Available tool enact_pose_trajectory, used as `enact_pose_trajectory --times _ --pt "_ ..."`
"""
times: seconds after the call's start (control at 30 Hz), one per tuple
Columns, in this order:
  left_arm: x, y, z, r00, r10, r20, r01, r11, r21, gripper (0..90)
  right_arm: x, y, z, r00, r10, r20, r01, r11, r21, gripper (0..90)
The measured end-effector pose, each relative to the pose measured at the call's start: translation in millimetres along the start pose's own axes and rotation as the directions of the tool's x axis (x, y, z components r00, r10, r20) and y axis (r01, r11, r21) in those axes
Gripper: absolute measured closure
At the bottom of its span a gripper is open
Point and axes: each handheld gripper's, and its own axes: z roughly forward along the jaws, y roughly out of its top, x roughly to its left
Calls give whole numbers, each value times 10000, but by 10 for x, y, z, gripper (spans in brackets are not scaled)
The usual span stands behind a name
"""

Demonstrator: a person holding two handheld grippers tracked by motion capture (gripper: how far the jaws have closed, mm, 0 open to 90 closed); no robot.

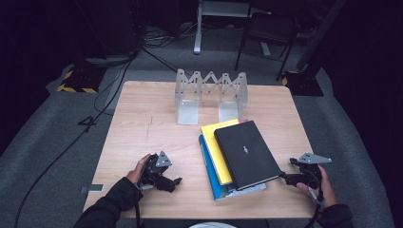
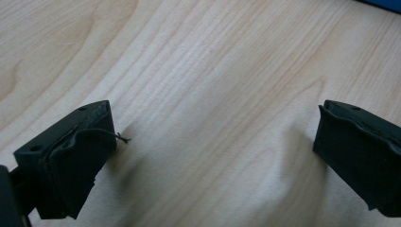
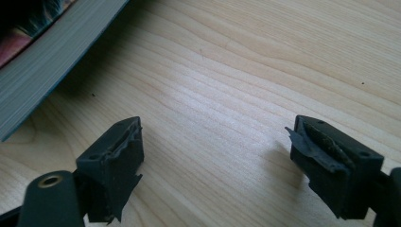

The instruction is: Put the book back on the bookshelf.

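A stack of books lies right of the table's middle: a black book [image 1: 246, 153] on top, a yellow one [image 1: 215, 147] under it and a blue one [image 1: 214, 183] at the bottom. My left gripper [image 1: 177, 181] rests low over bare wood to the left of the stack. Its jaws stand wide apart with nothing between them [image 2: 215, 151]. My right gripper [image 1: 285, 176] sits just off the stack's right front corner, open and empty [image 3: 217, 156]. The page edges of a book [image 3: 42, 71] lie at the upper left of the right gripper view.
A clear folding book rack [image 1: 211, 95] stands at the back of the wooden table [image 1: 142, 118]. Bare wood stretches left of the books. Beyond the table are grey carpet, cables [image 1: 109, 85] and chair legs [image 1: 263, 42].
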Motion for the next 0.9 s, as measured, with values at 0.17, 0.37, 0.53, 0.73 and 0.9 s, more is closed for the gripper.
enact_pose_trajectory --times 0.17,0.37,0.53,0.73,0.9 --pt "45 15 13 9999 74 72 -74 10000 -8 1 -13 -3 -2 9999 -67 -108 67 10000 3 173" --pt "66 -15 -14 9997 196 148 -196 9998 -25 5 -82 -71 -119 9996 -90 -283 91 10000 27 213" --pt "84 -38 -34 9986 414 335 -413 9991 -32 4 -51 -91 -288 9988 -296 -390 279 9987 -427 237" --pt "83 -44 -38 9987 388 323 -387 9992 -28 5 169 0 -557 9851 -1355 -1057 1256 9875 -951 264" --pt "81 -42 -40 9989 362 295 -362 9993 -3 5 340 107 -750 9700 -1955 -1445 1742 9736 -1474 271"
